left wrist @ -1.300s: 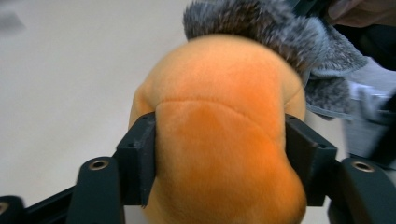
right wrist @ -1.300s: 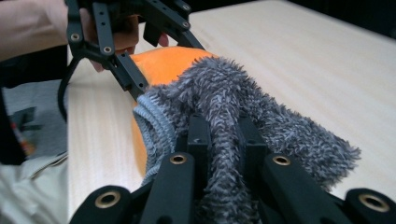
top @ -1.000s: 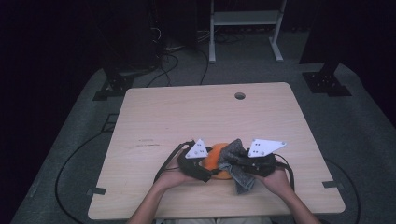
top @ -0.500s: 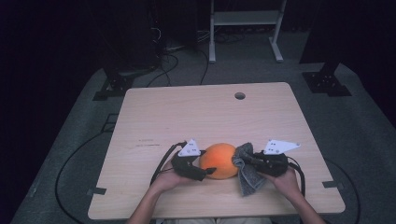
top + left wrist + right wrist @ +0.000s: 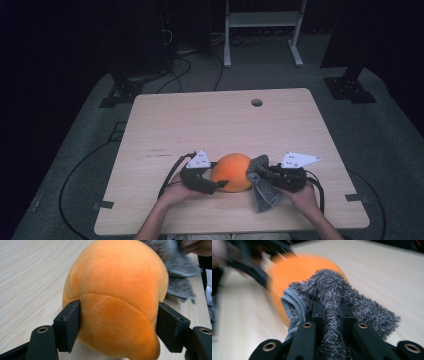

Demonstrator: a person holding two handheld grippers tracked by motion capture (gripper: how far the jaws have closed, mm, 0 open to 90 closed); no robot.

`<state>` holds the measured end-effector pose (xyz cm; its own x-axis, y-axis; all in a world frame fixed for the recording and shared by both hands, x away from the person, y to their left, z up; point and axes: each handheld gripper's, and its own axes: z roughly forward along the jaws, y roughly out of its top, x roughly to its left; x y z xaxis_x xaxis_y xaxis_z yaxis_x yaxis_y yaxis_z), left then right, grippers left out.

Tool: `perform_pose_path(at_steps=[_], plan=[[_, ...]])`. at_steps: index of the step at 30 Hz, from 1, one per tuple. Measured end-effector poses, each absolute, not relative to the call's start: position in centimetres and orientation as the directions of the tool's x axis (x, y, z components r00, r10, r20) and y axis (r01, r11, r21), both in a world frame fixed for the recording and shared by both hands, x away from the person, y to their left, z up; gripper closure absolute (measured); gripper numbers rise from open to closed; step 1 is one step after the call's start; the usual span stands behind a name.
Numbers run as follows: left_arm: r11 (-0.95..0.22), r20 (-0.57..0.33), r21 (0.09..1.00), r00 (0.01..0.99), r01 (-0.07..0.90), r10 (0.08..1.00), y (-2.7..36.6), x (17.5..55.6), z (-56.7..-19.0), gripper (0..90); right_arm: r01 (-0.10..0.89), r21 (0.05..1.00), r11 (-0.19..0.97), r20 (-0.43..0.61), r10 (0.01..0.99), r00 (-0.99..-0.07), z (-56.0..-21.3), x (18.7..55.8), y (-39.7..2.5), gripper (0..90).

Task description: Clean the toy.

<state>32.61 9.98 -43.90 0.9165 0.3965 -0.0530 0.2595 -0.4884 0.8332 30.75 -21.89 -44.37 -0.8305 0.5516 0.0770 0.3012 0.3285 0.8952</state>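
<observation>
I am holding the orange plush ball steady with the left gripper, whose two black jaws are pressing against opposite flanks of the plush, so it is clamped rather than merely cradled. I judge this hold is there to stop the ball rolling across the wooden table while the other side is being wiped. The ball is sitting on the table near its front edge, well short of the round cable hole.

With the right gripper I am pinching a grey fluffy cloth; the jaws are drawn close together with a fold of the pile squeezed between them, and the rest of the cloth is bunching out ahead of them. In the high view the cloth is touching the ball's right side, part of it hanging down onto the table beside the ball. The right gripper view is smeared, so I take it that this hand is moving, though I cannot tell in which direction.

So the ball is lying directly between the two grippers: gripped on its left, cloth pressed on its right.
</observation>
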Motion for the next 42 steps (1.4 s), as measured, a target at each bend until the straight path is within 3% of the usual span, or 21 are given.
perform_pose_path(at_steps=[5, 8, 12, 20, 25, 27, 33, 39, 41, 42], plan=[[-0.507, -0.027, 0.83, 0.924, 0.232, 0.38, 9.7, 32.4, -43.7, 28.1, 0.379, 0.847, 0.373, 0.083, 0.612, -0.786, -45.6, 31.4, -23.0, 78.9], [-0.528, 0.017, 0.827, 0.931, 0.191, 0.364, 9.2, 32.1, -43.5, 29.6, 0.285, 0.908, 0.306, 0.062, 0.576, -0.815, -43.6, 30.5, -22.5, 78.9], [-0.542, 0.035, 0.822, 0.934, 0.176, 0.355, 8.7, 31.8, -43.4, 30.4, 0.174, 0.931, 0.321, -0.02, 0.519, -0.854, -42.0, 29.6, -20.4, 78.9], [-0.595, 0.122, 0.797, 0.938, 0.103, 0.325, 7.8, 30.7, -43.2, 30.4, 0.084, 0.921, 0.38, -0.095, 0.429, -0.898, -40.4, 28.7, -17.3, 79.0], [-0.578, 0.09, 0.806, 0.939, 0.127, 0.332, 8.2, 31.0, -43.4, 31.1, 0.165, 0.905, 0.393, -0.048, 0.48, -0.876, -40.8, 30.5, -18.2, 79.1], [-0.576, 0.089, 0.808, 0.94, 0.125, 0.33, 8.2, 31.1, -43.4, 30.9, 0.239, 0.905, 0.352, 0.028, 0.511, -0.859, -41.6, 31.5, -19.7, 79.0], [-0.578, 0.103, 0.808, 0.941, 0.111, 0.324, 8.1, 30.9, -43.4, 30.8, 0.306, 0.894, 0.326, 0.095, 0.531, -0.842, -41.9, 31.7, -21.3, 79.0], [-0.579, 0.105, 0.808, 0.941, 0.107, 0.322, 8.0, 31.0, -43.3, 29.9, 0.196, 0.925, 0.326, 0.042, 0.425, -0.904, -39.4, 29.9, -19.1, 79.1], [-0.575, 0.093, 0.809, 0.937, 0.125, 0.336, 8.1, 31.0, -43.2, 20.7, 0.188, 0.909, 0.371, 0.01, 0.432, -0.902, -39.6, 30.0, -18.3, 79.0], [-0.569, 0.076, 0.809, 0.933, 0.148, 0.351, 8.2, 31.2, -43.1, 20.7, 0.2, 0.9, 0.386, 0.011, 0.44, -0.898, -40.0, 30.2, -18.1, 79.1]])
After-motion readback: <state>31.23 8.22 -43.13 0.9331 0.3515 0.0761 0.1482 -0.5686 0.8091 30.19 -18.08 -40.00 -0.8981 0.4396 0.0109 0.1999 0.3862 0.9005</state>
